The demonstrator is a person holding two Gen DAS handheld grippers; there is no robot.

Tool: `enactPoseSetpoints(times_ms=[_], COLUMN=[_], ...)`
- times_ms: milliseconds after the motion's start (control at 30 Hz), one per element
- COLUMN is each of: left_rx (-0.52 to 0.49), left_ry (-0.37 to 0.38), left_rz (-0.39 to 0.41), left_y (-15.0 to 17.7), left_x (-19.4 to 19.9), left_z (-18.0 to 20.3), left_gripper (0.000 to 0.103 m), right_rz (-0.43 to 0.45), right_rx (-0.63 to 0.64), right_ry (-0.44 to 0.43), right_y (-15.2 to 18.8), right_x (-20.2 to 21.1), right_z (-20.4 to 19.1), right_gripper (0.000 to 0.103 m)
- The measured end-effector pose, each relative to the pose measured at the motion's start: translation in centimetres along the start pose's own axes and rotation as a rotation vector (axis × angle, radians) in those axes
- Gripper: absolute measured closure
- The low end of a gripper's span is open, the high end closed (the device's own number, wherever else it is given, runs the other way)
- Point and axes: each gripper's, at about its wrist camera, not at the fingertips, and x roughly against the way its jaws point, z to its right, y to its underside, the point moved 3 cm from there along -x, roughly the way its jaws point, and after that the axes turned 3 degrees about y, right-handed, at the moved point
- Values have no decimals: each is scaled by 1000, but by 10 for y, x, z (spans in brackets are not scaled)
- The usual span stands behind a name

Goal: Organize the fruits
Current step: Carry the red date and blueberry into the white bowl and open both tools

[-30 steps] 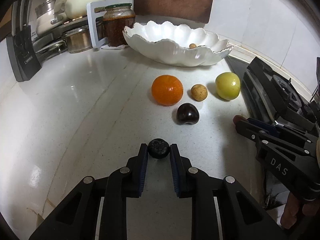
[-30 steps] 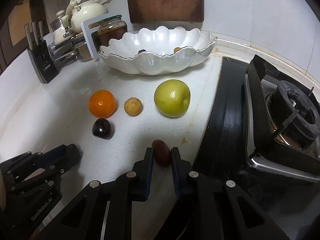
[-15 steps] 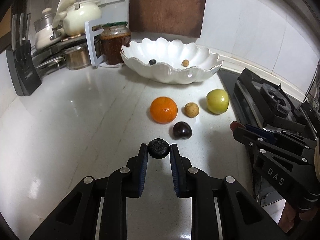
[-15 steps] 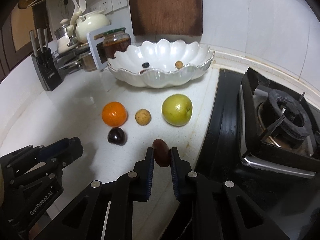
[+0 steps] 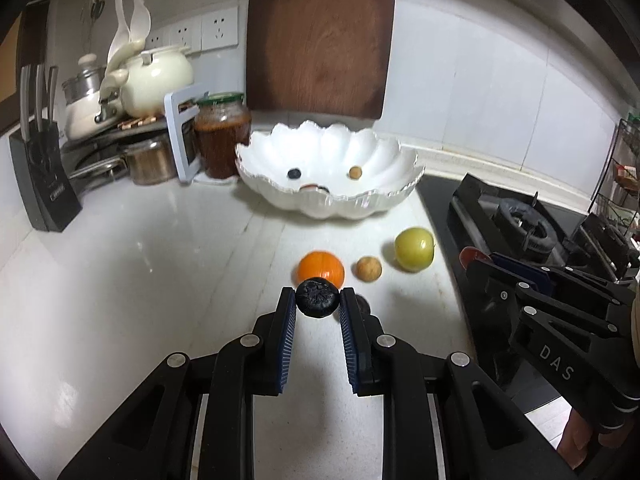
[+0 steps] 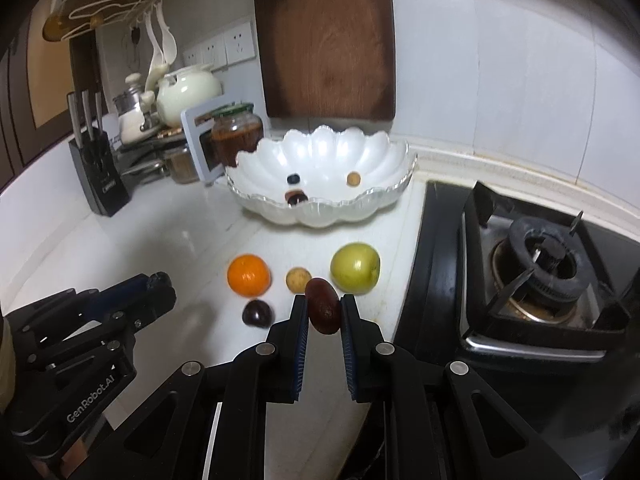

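Note:
My left gripper (image 5: 318, 304) is shut on a small wrinkled black fruit (image 5: 317, 297), held above the white counter. My right gripper (image 6: 324, 312) is shut on a dark red oval fruit (image 6: 323, 305), also lifted. On the counter lie an orange (image 5: 321, 267) (image 6: 248, 274), a small tan fruit (image 5: 369, 268) (image 6: 297, 279), a green apple (image 5: 414, 248) (image 6: 355, 267) and a dark cherry-like fruit (image 6: 257, 312). The white scalloped bowl (image 5: 360, 200) (image 6: 320, 212) stands behind them with three small fruits inside.
A gas stove (image 6: 540, 264) fills the right side. A sauce jar (image 5: 222, 136), pots and a kettle (image 5: 156, 76) and a knife block (image 5: 44, 188) stand at the back left. A wooden board (image 5: 320, 36) leans on the wall behind the bowl.
Both grippers have risen with their fruits, so the bowl's inside and the wall come into view. The fruits on the counter have not moved.

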Motion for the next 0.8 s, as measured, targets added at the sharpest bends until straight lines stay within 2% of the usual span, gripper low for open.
enactPoseSetpoints(times_ms=[533, 800], left_rx=[-43, -68], left_ry=[30, 40], left_rz=[143, 184], left_y=[-43, -66], left_x=[29, 31], left_z=[-10, -16], left_gripper=[80, 80], right_rz=[126, 180], right_rx=[-30, -43], right_ry=[35, 54], right_y=[-37, -58], right_x=[22, 26], right_z=[-10, -13], right_gripper=[85, 85])
